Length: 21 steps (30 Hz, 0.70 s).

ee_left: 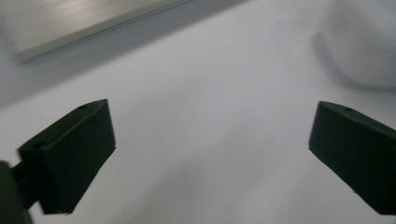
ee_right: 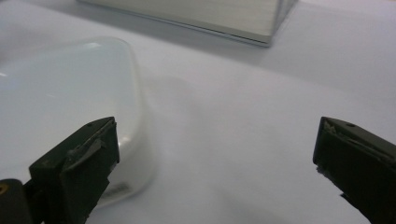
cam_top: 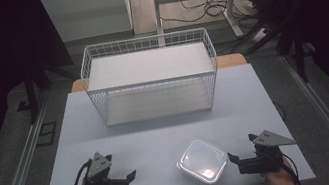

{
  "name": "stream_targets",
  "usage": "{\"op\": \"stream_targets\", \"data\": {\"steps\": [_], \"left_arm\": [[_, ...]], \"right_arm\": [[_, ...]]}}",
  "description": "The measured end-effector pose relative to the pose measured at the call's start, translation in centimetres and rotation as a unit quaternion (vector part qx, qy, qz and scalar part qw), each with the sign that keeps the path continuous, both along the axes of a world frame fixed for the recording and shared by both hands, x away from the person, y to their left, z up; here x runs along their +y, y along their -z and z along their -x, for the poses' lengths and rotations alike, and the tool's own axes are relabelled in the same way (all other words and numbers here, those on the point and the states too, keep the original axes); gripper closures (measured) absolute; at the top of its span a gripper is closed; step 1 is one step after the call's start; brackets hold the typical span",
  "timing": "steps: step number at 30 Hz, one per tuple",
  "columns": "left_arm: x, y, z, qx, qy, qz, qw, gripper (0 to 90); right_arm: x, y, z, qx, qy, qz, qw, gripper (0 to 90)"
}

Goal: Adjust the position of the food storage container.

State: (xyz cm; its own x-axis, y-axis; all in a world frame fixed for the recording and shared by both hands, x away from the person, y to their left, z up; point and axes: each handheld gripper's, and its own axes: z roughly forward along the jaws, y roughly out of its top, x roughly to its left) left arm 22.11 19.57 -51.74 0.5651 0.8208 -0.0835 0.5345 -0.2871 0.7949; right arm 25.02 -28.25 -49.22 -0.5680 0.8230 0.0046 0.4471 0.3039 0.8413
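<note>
Both hands wait at the bench's [cam_top: 108,132] near edge, left gripper [cam_top: 125,179] and right gripper [cam_top: 237,160] gaping wide and empty, flanking the lidded container [cam_top: 202,161]; likely next, a grasp on it.

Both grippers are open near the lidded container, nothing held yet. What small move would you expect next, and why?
Probably the right gripper eases toward the container to bracket its near edge. Its jaws stand wide apart, the container sits just beside one jaw in the right gripper view, and nothing lies between them. The left gripper is open too but farther off. The wire basket behind looks like a likely destination.
</note>
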Motion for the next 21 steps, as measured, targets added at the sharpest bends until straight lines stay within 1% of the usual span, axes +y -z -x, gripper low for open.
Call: {"op": "stream_targets", "data": {"steps": [1, 2, 3, 4, 5, 7, 10, 12, 14, 18, 21], "left_arm": [[0.36, 0.74, -0.53, 0.022, 0.004, 0.017, 0.9996, 0.0], [0.36, 0.74, -0.53, 0.022, 0.004, 0.017, 0.9996, 0.0], [0.41, 0.96, -0.77, 0.028, 0.003, 0.02, 0.9994, 0.0], [0.39, 1.06, -0.88, 0.029, 0.003, 0.019, 0.9994, 0.0], [0.33, 1.04, -0.83, 0.019, 0.003, 0.018, 0.9997, 0.2], [0.28, 0.84, -0.64, 0.002, 0.003, 0.016, 0.9999, 0.5], [0.33, 0.74, -0.44, -0.024, 0.006, 0.015, 0.9996, 2.9], [0.38, 0.88, -0.49, -0.03, 0.011, 0.014, 0.9994, 3.0], [0.37, 1.01, -0.58, -0.03, 0.015, 0.013, 0.9993, 3.0], [0.19, 1.09, -0.59, -0.031, 0.021, 0.005, 0.9993, 2.9], [0.19, 1.01, -0.54, -0.033, 0.02, 0.005, 0.9992, 2.9]], "right_arm": [[0.07, 0.02, -0.07, 0.003, -0.012, -0.007, 0.9999, 0.0], [0.11, 0.02, -0.16, 0.008, -0.015, -0.014, 0.9998, 0.0], [0.11, 0.02, -0.16, 0.008, -0.015, -0.014, 0.9998, 0.0], [0.16, 0.06, -0.25, 0.01, -0.012, -0.018, 0.9997, 0.0], [0.17, 0.1, -0.29, 0.004, -0.002, -0.021, 0.9998, 0.0], [0.18, 0.09, -0.29, 0.005, 0.0, -0.019, 0.9998, 0.0], [0.15, 0.02, -0.23, 0.001, 0.001, -0.008, 1.0, 0.0], [0.16, 0.0, -0.2, 0.002, 0.001, -0.006, 1.0, 0.0], [0.24, -0.09, -0.11, 0.0, 0.005, 0.001, 1.0, 0.0], [0.21, -0.35, -0.03, 0.003, 0.002, -0.005, 1.0, 0.0], [0.24, -0.46, 0.03, 0.009, 0.0, -0.004, 0.9999, 0.0]]}}
